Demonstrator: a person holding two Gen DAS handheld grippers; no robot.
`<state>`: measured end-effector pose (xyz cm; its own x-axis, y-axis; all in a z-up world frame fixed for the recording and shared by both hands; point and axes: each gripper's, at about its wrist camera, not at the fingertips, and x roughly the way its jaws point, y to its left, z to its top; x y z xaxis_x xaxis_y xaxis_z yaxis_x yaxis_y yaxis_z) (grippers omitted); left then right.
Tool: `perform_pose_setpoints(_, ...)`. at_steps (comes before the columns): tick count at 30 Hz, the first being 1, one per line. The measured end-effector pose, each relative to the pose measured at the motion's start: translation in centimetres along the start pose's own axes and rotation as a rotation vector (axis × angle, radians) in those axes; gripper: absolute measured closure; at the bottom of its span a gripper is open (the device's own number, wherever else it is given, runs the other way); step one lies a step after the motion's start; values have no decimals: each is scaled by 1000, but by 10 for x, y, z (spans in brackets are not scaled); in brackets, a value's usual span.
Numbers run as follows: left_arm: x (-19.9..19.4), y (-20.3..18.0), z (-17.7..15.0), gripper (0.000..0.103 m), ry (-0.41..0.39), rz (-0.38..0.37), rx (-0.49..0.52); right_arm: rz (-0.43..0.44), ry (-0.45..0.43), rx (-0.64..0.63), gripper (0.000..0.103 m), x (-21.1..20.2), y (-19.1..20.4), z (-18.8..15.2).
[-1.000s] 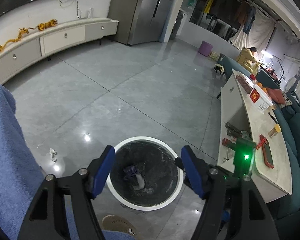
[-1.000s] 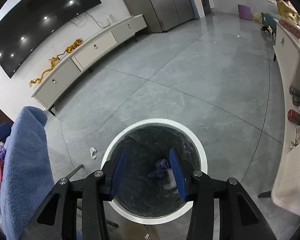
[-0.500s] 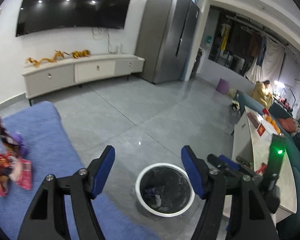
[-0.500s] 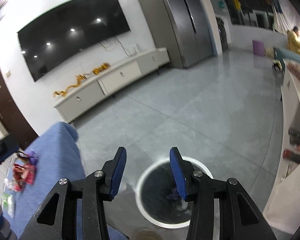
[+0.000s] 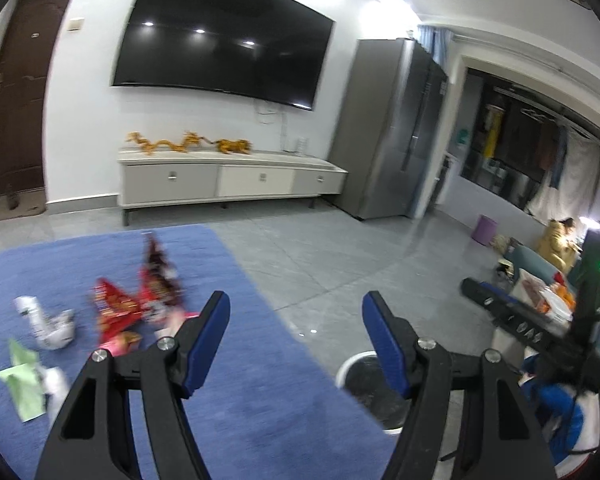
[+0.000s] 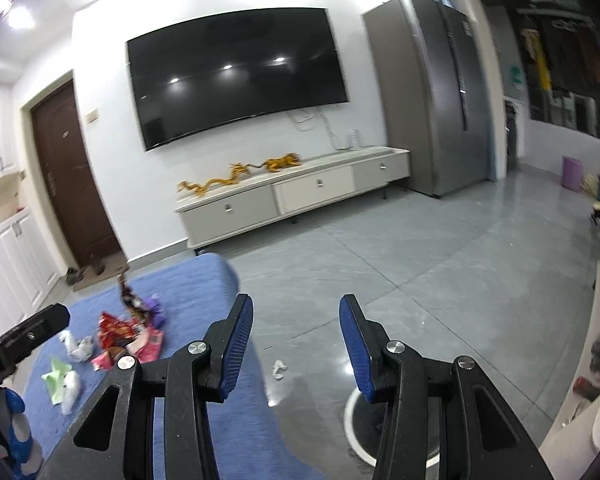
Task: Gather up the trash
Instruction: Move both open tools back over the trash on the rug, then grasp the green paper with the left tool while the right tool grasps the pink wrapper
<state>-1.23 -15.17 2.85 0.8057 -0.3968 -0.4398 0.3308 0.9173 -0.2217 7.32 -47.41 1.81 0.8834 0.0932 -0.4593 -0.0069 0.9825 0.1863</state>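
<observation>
The left gripper (image 5: pixel 296 332) is spread wide and holds nothing; the right gripper (image 6: pixel 296 336) is also parted and empty. Both hang above the blue rug's (image 5: pixel 236 408) edge. Trash lies on the rug: red wrappers (image 5: pixel 120 308), a white crumpled piece (image 5: pixel 52 326), a green scrap (image 5: pixel 22 380). The white-rimmed bin (image 5: pixel 354 364) stands on the grey floor (image 6: pixel 440 264), partly hidden behind the fingers (image 5: pixel 384 344).

Both wrist views face the television (image 5: pixel 224 36) wall — sharing rug (image 6: pixel 204 280) and bin (image 5: pixel 356 368).
</observation>
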Motion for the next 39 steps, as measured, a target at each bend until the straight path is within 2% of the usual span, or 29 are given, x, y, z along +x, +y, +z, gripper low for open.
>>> perform_pose_setpoints(5,-15,62,-19,36,0,107,-73,49,34,-64,61,17,39,-1)
perform_pose_setpoints(8,-18,106,-32,36,7,195,-130,80,67,-85,61,34,60,-4)
perform_pose_setpoints(10,-21,137,-42,36,13,261,-170,99,90,-103,60,44,73,-9)
perform_pose_setpoints(13,-28,186,-64,36,13,398,-246,130,128,-127,52,61,91,-16)
perform_pose_setpoints(16,-31,228,-81,27,31,466,-319,158,161,-141,51,75,106,-26)
perform_pose_setpoints(21,-24,269,-103,27,89,443,-463,223,245,-140,50,114,133,-42)
perform_pose_setpoints(30,4,308,-113,27,136,343,-679,303,353,-127,47,170,166,-57)
perform_pose_setpoints(38,12,304,-110,29,91,360,-641,351,462,-59,46,222,179,-76)
perform_pose_setpoints(39,14,303,-109,34,89,362,-636,354,471,-58,46,226,181,-77)
